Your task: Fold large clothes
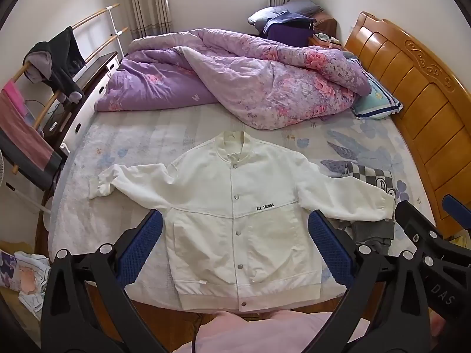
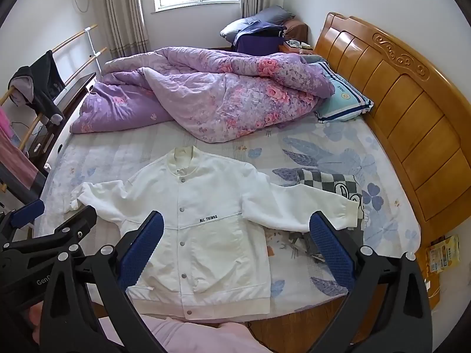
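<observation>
Both grippers, left (image 1: 235,247) and right (image 2: 237,248), gape above flat, buttoned white jacket (image 1: 238,214).

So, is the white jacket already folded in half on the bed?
No, the white jacket lies flat and buttoned on the bed, both sleeves spread out sideways.

A white jacket (image 1: 235,214) is seen spread front-up on the bed (image 1: 147,138), sleeves out, framed between the parted blue fingers (image 1: 141,247) of the left gripper (image 1: 235,247), while its right sleeve is laid over what seems a checkered garment (image 1: 371,176).
</observation>
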A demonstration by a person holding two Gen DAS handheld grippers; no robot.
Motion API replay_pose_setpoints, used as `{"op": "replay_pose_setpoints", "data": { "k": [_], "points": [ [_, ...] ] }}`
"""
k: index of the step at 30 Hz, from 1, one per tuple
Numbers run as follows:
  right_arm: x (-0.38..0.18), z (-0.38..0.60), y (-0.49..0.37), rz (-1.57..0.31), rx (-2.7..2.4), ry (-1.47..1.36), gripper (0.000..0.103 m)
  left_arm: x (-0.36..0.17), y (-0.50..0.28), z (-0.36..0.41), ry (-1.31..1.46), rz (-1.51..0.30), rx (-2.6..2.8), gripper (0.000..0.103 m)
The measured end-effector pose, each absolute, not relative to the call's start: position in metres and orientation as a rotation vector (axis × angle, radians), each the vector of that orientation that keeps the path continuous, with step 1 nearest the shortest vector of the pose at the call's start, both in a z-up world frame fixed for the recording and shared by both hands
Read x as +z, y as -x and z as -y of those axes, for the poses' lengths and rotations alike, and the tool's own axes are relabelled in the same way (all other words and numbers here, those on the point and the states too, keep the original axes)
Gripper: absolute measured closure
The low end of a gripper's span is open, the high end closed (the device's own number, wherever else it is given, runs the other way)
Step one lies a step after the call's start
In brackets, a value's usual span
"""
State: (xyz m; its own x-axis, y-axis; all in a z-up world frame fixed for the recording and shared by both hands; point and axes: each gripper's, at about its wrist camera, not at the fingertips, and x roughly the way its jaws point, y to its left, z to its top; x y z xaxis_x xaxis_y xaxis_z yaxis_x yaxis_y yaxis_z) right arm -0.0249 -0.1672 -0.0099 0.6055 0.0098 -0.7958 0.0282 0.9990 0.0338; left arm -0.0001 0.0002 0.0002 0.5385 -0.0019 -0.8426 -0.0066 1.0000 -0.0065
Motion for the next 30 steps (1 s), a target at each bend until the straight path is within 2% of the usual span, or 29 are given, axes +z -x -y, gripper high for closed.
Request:
{"op": "replay_pose_setpoints", "data": {
  "k": [30],
  "points": [
    [-0.011,0.165,0.021,-0.906,0.021,-0.057,0.008,-0.001,0.001,0.002,-0.003,-1.007,0.003,0.004]
  ]
}}
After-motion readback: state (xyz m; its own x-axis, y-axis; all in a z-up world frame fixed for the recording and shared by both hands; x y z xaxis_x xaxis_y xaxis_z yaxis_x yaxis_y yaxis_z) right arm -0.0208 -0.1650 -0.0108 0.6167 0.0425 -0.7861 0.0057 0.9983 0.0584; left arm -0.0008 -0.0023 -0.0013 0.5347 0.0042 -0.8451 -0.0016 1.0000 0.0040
